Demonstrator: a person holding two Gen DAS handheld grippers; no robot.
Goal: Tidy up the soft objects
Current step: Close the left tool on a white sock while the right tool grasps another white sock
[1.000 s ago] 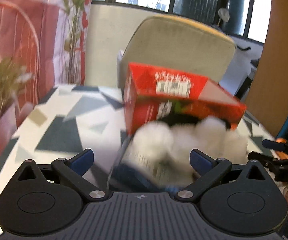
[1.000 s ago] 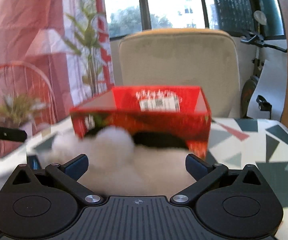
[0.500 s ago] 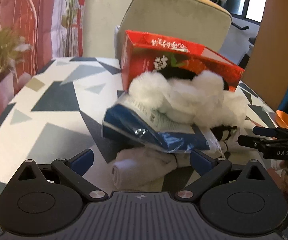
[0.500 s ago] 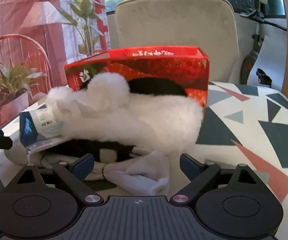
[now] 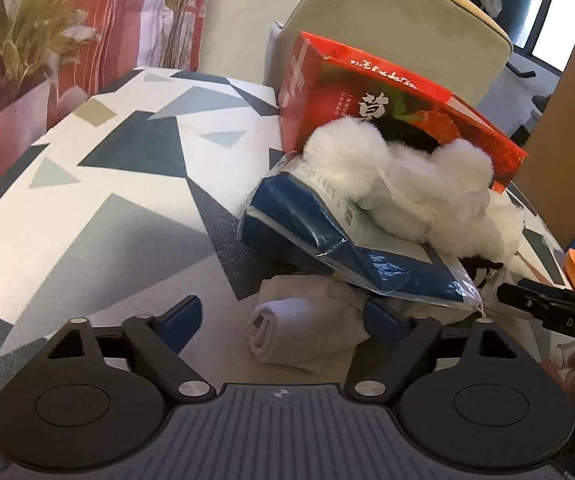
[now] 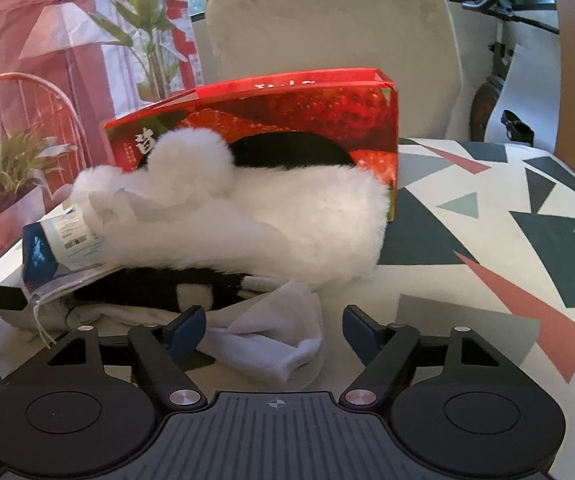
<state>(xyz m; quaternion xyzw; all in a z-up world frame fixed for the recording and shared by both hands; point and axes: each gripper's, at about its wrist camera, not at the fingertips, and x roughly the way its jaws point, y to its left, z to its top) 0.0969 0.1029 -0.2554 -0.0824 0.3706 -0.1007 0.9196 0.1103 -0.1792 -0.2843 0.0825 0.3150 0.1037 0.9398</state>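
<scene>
Left tool point(image 5: 283, 320) and right tool point(image 6: 273, 330) both part-open, jaws just been closing, each straddling a white rolled sock point(image 5: 287, 330) w/o pinching yet. Risk imo: blue packet point(image 5: 327, 240) and fluffy white plush point(image 6: 247, 220) sit on the pile, so pulling drags them off the surface point(image 5: 107, 200). Sock's long axis runs roughly left-right, rolled end pointing left in the left view.

Black-and-white cloth point(image 6: 191, 292) mostly buried under pile

Red strawberry-print box point(image 6: 287, 120), white fluffy plush point(image 6: 287, 220) before the grippers, blue-and-white plastic packet point(image 5: 327, 232), white rolled sock point(image 5: 287, 328), geometric-patterned white tablecloth point(image 5: 107, 200).
</scene>
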